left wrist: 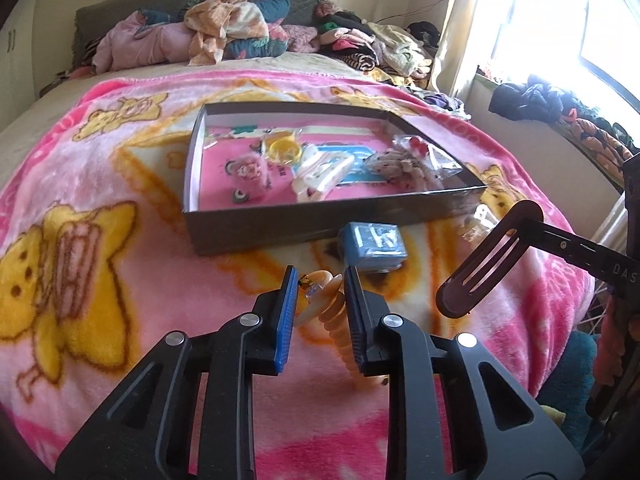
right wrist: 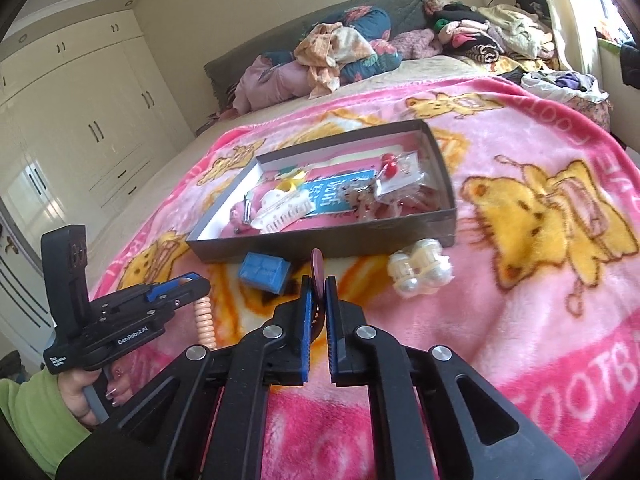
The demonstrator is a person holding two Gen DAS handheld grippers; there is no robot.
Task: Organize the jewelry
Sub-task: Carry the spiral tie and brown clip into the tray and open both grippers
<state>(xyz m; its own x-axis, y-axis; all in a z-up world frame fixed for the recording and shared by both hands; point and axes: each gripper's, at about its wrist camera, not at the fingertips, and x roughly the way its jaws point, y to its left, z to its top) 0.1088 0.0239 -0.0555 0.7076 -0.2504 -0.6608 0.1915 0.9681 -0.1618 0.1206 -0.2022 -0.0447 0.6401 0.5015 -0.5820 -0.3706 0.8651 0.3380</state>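
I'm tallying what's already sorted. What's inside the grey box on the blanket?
Inside the grey box: a white claw clip, a yellow ring, a red bead piece and clear packets. Whatever lies under the packets is hidden.

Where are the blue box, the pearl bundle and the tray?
blue box [right wrist: 265, 271], right wrist view, on its top face.
pearl bundle [right wrist: 420, 273], right wrist view, on its middle bead.
tray [left wrist: 280, 227], left wrist view, on its near outer wall.

Home bedrm: bed [left wrist: 48, 128] w/ blanket [right wrist: 520, 280], wardrobe [right wrist: 80, 120], clothes pile [left wrist: 224, 28].
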